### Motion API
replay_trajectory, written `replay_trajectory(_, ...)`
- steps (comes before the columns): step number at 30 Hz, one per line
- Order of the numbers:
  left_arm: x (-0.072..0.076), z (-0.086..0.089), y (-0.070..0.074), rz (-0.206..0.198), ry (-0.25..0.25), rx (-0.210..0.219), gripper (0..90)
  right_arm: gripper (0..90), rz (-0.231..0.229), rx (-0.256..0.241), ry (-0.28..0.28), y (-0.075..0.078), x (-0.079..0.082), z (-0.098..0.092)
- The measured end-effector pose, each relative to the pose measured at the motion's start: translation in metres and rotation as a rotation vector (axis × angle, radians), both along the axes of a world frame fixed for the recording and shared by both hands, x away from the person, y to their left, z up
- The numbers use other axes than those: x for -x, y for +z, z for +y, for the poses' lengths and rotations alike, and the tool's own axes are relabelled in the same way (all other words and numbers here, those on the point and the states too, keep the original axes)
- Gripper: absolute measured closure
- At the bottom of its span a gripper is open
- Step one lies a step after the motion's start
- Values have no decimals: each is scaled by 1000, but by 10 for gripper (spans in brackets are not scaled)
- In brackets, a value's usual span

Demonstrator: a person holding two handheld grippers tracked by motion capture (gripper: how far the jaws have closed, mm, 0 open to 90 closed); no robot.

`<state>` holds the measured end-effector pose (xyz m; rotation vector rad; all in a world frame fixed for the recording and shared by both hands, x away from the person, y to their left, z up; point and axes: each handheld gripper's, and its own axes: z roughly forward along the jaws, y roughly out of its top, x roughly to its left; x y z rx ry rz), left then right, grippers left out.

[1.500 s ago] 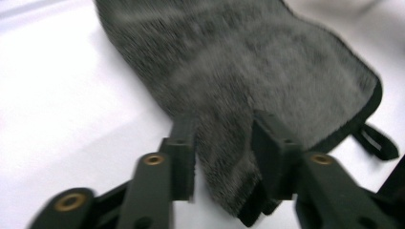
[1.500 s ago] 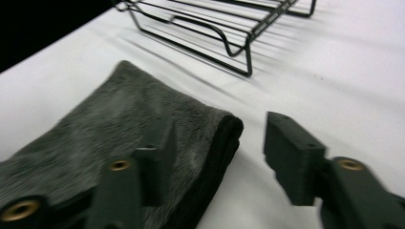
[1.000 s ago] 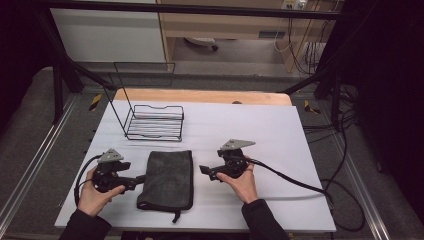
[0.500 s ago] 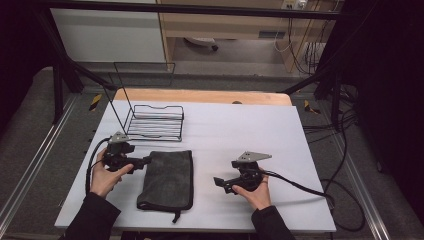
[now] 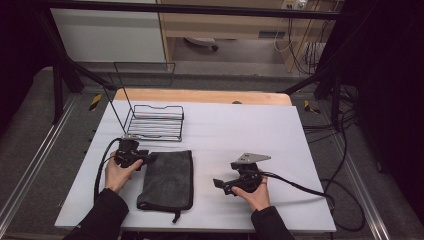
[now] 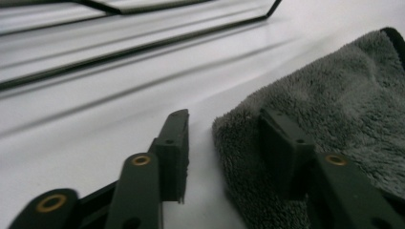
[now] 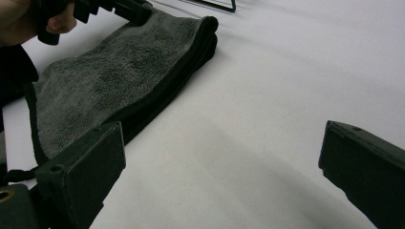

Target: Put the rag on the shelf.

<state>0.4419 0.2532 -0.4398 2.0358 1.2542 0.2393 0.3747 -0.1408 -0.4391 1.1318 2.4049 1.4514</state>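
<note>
Grey plush cloth (image 5: pixel 167 177), folded into a long rectangle with a dark stitched edge and a small loop at its near end, lies flat on the white tabletop (image 5: pixel 240 130), toward the person's left and near the front edge. Its pile looks soft and short, like a microfibre towel, and in the right claw view the fold shows as two thick layers with a black rim.

At the cloth's far left corner sits the left claw (image 6: pixel 224 143), held in the person's left hand (image 5: pixel 117 172). Its two black, blocky, matte jaws stand apart, straddling the corner: one jaw rests on the bare tabletop just beside the cloth, the other lies on or over the fuzzy surface. They are not pinched together on the fabric.

Well to the right of the cloth, the right claw (image 5: pixel 218 184) rests low over the tabletop in the person's right hand (image 5: pixel 255 192), pointing back toward the cloth. Its jaws are spread wide with bare white surface between them. A grey three-cornered plate sits on top of it and a black cable trails away to the right.

Beyond the cloth stands a black wire rack (image 5: pixel 152 120), made of thin straight rods with a low basket base and a tall open frame behind.
</note>
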Motion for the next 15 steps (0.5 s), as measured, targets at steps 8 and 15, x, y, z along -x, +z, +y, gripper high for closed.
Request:
replay_trajectory(8,6,-5,-2,24,-12,6,706,44,-3,-11,-21,4,-7,7)
replay_trajectory(15,6,-7,-2,25,-19,-2,748,82,-24,18,-53,15,-27,45)
